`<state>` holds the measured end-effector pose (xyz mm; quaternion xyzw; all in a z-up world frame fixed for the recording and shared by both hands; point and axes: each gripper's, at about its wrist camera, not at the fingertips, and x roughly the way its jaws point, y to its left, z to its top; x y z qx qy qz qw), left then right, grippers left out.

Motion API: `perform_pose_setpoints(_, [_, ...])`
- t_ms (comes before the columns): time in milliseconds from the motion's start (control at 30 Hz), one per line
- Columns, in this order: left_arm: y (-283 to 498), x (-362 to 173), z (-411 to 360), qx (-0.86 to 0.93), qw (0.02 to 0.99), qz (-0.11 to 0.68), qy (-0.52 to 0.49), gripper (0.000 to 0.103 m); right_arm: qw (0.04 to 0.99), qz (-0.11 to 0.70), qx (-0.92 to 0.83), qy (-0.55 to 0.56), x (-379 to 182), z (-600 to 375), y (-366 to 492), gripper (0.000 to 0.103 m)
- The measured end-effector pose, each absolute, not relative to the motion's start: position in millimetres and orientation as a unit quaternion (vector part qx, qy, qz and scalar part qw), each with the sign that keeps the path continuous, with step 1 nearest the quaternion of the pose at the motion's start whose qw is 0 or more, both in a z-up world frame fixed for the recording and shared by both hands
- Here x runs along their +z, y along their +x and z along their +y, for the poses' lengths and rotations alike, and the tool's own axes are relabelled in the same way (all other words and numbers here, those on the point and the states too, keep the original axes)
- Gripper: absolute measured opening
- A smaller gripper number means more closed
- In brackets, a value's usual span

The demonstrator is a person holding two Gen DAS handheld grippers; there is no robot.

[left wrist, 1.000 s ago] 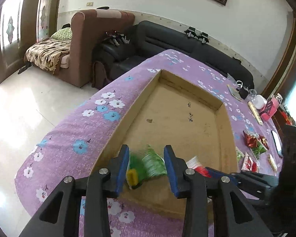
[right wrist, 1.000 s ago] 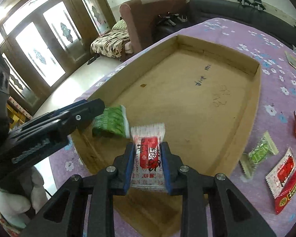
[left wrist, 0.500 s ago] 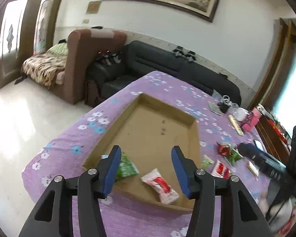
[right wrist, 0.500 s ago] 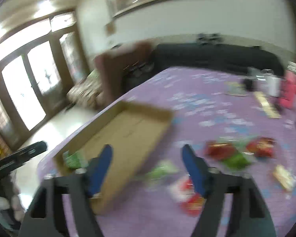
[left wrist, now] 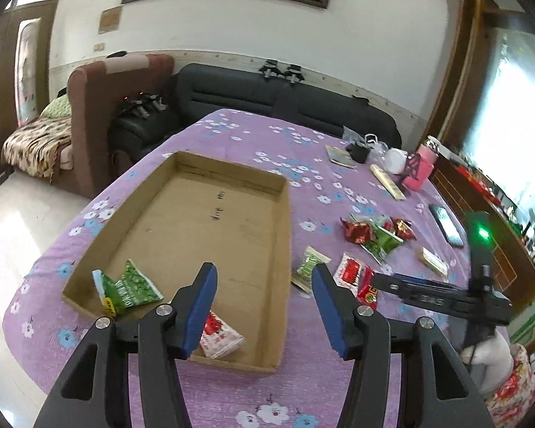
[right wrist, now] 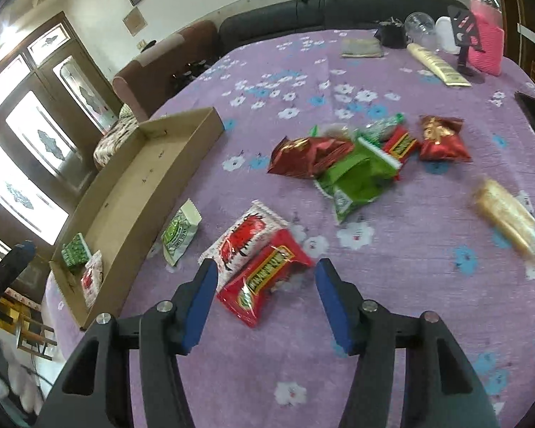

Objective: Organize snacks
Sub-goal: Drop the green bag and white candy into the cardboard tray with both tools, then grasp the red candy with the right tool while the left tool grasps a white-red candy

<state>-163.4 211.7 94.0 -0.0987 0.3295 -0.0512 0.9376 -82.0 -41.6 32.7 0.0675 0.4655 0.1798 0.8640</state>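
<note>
Red-white packet [left wrist: 219, 333] released into tray [left wrist: 283, 249]; right tool [right wrist: 264, 303] wide, empty.

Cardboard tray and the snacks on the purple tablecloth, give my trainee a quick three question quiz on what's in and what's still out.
1. True or false: the cardboard tray holds a green packet and a white-and-red packet.
2. Which packet lies nearest in front of the right hand-held gripper? A) the solid red packet B) the pale yellow bar C) the dark red foil bag
3. Fill in: the jaws of the left hand-held gripper stand ____ and hold nothing.

Key: 1 true; 2 A; 3 open.
</note>
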Motion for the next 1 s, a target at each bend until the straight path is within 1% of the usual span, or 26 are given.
perform_pose_setpoints(33, [-163.0,94.4,208.6,-0.055,0.938,0.33,-0.095,0.058,0.864,0.468,0.174,0.064,30.9,-39.4,-80.5,0.057])
perform_pose_setpoints(67, [-162.9,94.2,206.1,-0.058,0.938,0.33,-0.093,0.058,0.864,0.472,0.164,0.057,27.7,-35.6,-78.1,0.053])
perform_pose_setpoints(100, [-162.5,94.0,203.5,-0.062,0.937,0.331,-0.091,0.058,0.863,0.477,0.155,0.054,23.9,-32.9,-75.3,0.049])
perform_pose_setpoints(133, [-161.7,93.4,199.9,-0.067,0.937,0.332,-0.088,0.058,0.861,0.482,0.15,0.054,20.1,-31.4,-71.7,0.038])
perform_pose_setpoints(167, [-160.7,92.4,196.1,-0.073,0.936,0.334,-0.085,0.058,0.865,0.477,0.148,0.055,20.9,-34.9,-72.3,0.036])
perform_pose_setpoints(200, [-160.2,91.3,193.3,-0.079,0.935,0.336,-0.083,0.058,0.864,0.478,0.147,0.055,20.2,-36.4,-72.3,0.032])
perform_pose_setpoints(233, [-158.7,89.9,189.2,-0.087,0.933,0.339,-0.08,0.058,0.863,0.479,0.148,0.057,20.2,-39.6,-72.5,0.016])
perform_pose_setpoints(433, [-142.6,79.3,151.7,-0.141,0.921,0.358,-0.055,0.058,0.874,0.471,0.115,0.04,22.2,-64.4,-75.1,0.017])
perform_pose_setpoints(533, [-124.9,72.8,128.7,-0.164,0.913,0.372,-0.028,0.058,0.886,0.451,0.103,0.044,21.1,-83.5,-73.1,0.017])
perform_pose_setpoints(667, [-91.9,57.0,91.5,-0.194,0.896,0.398,0.023,0.058,0.887,0.436,0.124,0.085,17.3,-102.9,-72.7,0.017])
perform_pose_setpoints(767, [-67.4,44.4,69.3,-0.214,0.882,0.417,0.055,0.058,0.887,0.433,0.13,0.089,15.9,-103.7,-70.8,0.017])
perform_pose_setpoints(1000, [-33.0,20.3,48.4,-0.223,0.855,0.455,0.112,0.058,0.883,0.436,0.141,0.104,15.2,-106.7,-67.9,0.017])
